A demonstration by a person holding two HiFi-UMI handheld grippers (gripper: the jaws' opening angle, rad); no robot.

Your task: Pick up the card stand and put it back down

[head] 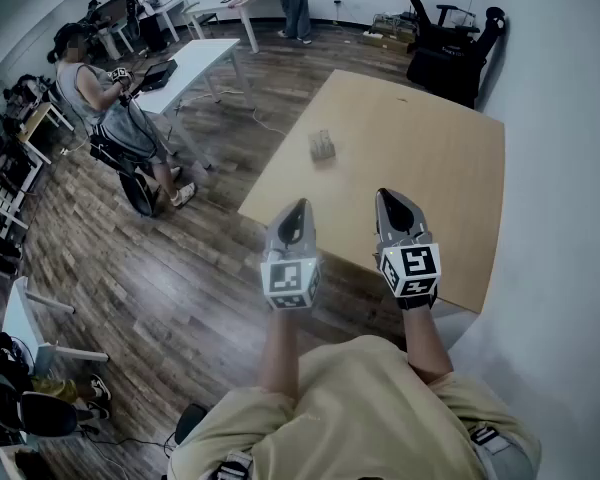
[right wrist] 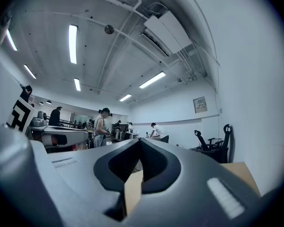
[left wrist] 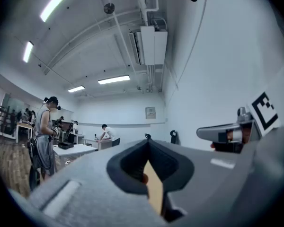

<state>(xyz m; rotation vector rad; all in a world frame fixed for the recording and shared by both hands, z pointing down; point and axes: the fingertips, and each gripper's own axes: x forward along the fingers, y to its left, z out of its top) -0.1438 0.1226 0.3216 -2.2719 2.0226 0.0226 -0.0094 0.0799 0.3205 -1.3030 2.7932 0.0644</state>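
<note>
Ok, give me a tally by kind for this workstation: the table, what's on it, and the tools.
Card stand: 1
Tools: 2 (left tool, right tool; both shut, holding nothing)
Wooden table: 1
Total: 4

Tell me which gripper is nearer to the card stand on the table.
Left, narrowly. The left gripper sits short of the card stand, almost in line; the right gripper sits short and farther right.
</note>
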